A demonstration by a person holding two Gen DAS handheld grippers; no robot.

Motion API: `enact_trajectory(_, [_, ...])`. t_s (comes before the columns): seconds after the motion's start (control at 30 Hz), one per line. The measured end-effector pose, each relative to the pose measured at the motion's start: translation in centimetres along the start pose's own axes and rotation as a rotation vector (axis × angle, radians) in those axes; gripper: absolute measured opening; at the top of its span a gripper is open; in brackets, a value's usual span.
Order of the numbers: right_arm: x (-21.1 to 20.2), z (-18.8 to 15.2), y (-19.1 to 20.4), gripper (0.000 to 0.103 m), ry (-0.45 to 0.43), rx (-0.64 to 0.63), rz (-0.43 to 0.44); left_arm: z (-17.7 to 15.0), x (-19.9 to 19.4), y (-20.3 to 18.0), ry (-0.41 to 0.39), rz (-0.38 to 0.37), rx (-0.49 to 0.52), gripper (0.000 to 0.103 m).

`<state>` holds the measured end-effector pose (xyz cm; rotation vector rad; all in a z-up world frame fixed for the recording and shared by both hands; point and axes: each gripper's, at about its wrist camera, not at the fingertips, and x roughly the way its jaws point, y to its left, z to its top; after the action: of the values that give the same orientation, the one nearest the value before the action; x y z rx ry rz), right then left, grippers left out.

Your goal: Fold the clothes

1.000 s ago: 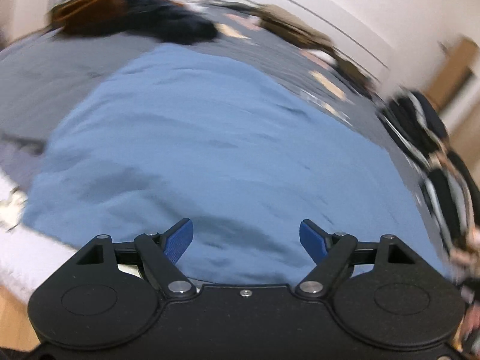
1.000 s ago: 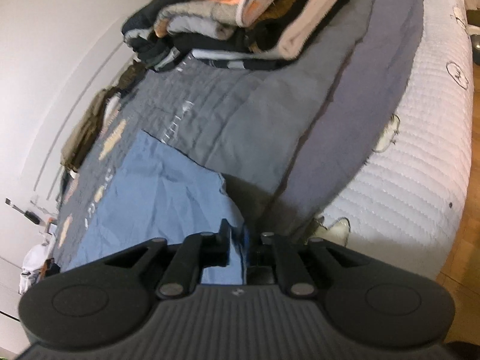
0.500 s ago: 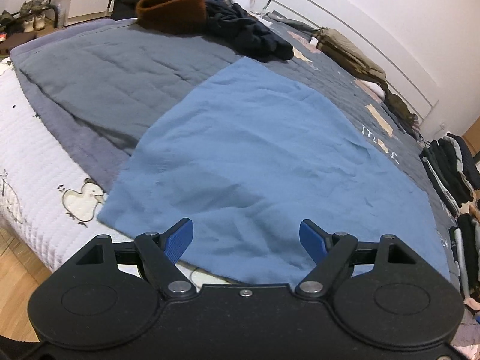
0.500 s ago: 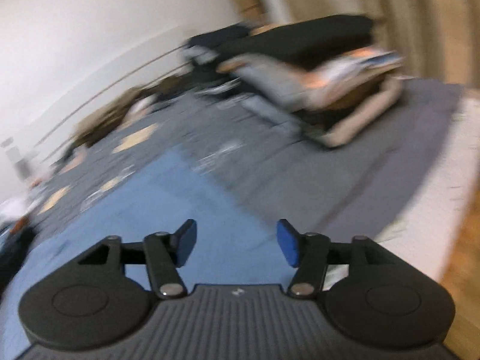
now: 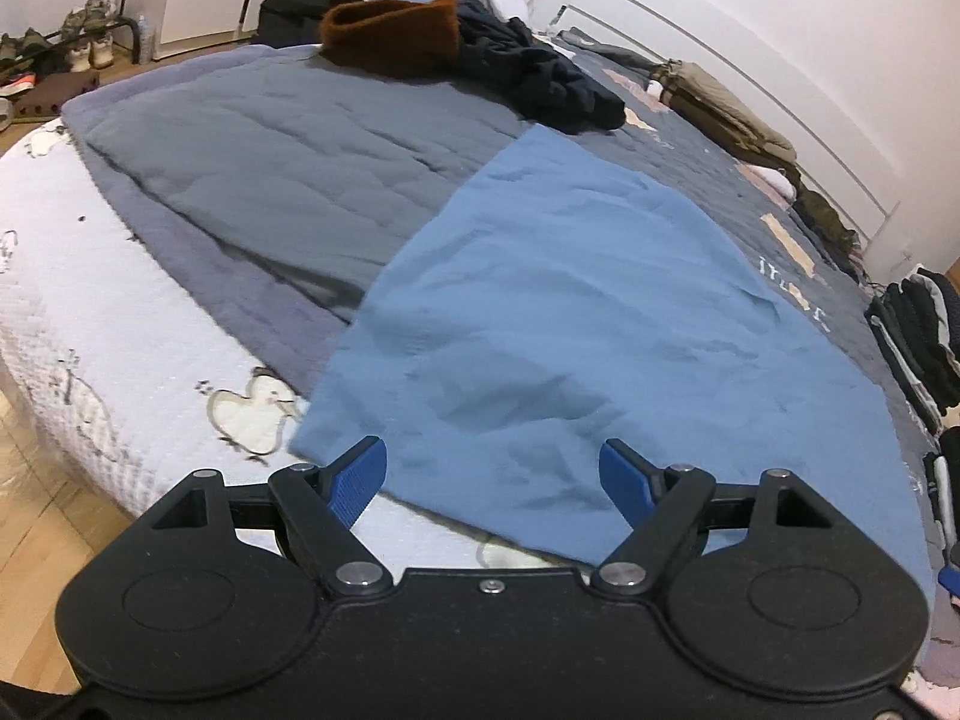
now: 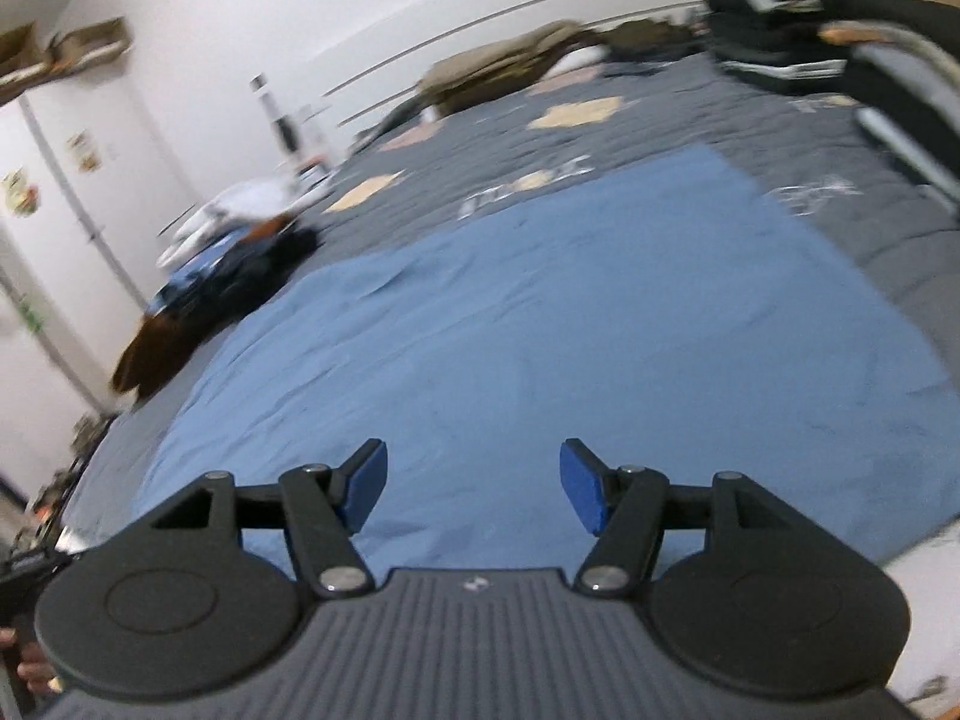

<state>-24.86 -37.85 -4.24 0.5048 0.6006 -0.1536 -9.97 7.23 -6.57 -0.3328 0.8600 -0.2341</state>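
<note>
A light blue garment (image 5: 570,312) lies spread flat on the bed, its near edge reaching the white quilted cover. My left gripper (image 5: 492,474) hovers open over the garment's near edge, nothing between its blue pads. In the right wrist view the same blue garment (image 6: 540,324) fills the middle. My right gripper (image 6: 474,486) stands open above it, holding nothing.
A grey quilt (image 5: 270,162) covers the bed over a white duck-print cover (image 5: 120,330). A heap of unfolded dark, brown and white clothes (image 5: 456,42) lies at the far end. Folded stacks (image 5: 924,336) sit at the right edge. Wooden floor (image 5: 36,540) lies below left.
My right gripper let go of the blue garment's corner, opened, and swung up and round to face across the garment. My left gripper drifted sideways along the near edge, still open.
</note>
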Motion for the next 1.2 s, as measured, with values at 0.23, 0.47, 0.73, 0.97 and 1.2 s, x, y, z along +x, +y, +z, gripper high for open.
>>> enact_trajectory(0.23, [2.4,-1.2,5.5,0.063,0.061,-0.082,0.105,0.3,-0.5,2.4,-0.007,0.038,-0.016,0.077])
enact_trajectory(0.47, [4.1,-2.8,11.0,0.063,0.114,-0.169,0.205,0.4,-1.0,4.6,-0.014,0.04,-0.024,0.075])
enact_trajectory(0.73, [5.5,-4.4,15.7,0.063,0.156,-0.245,0.3,0.4,-0.6,6.5,0.007,0.038,0.002,0.053])
enact_trajectory(0.97, [6.2,-5.2,18.0,0.063,0.174,-0.272,0.351,0.6,0.5,6.9,0.007,0.033,0.04,0.049])
enact_trajectory(1.2, [7.0,-6.0,19.8,0.063,0.193,-0.304,0.385,0.5,2.4,6.9,0.024,0.034,0.069,0.049])
